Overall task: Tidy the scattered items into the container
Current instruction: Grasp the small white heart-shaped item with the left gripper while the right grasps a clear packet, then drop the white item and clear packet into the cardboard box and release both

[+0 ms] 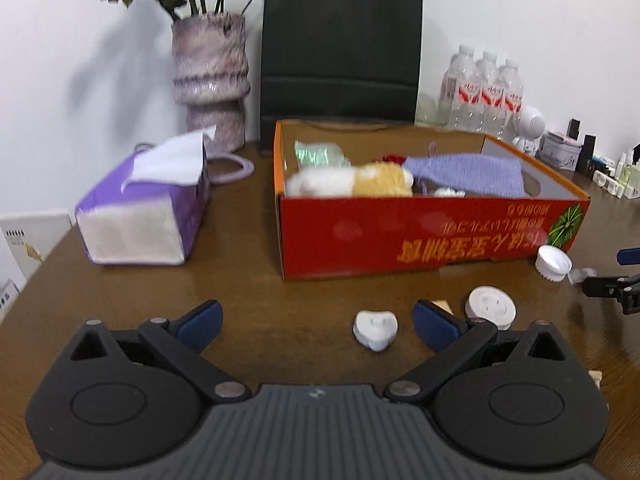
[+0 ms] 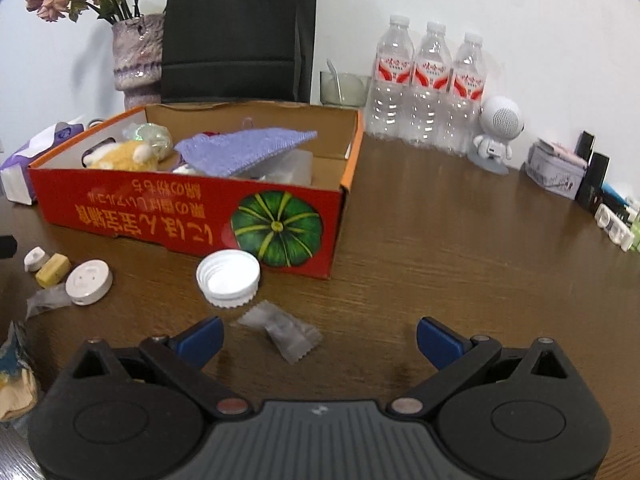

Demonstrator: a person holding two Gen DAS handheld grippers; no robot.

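Note:
A red cardboard box [image 1: 400,236] [image 2: 160,216] stands on the brown table, holding a plush toy [image 1: 360,182], a lilac knitted cloth [image 1: 472,174] [image 2: 244,148] and other small things. In front of it lie a white heart-shaped piece [image 1: 375,330], a white round disc [image 1: 491,307] [image 2: 89,282], a white bottle cap [image 1: 554,263] [image 2: 228,276], a yellow block [image 2: 53,269] and a clear wrapper [image 2: 282,330]. My left gripper [image 1: 316,326] is open and empty, with the heart piece between its fingers. My right gripper [image 2: 320,340] is open and empty, with the wrapper between its fingers.
A purple tissue pack [image 1: 144,208] lies left of the box. A vase [image 1: 210,80] and a black paper bag [image 1: 340,48] stand behind it. Water bottles [image 2: 428,84], a white figurine [image 2: 498,132] and small cosmetics [image 2: 592,184] line the right back edge.

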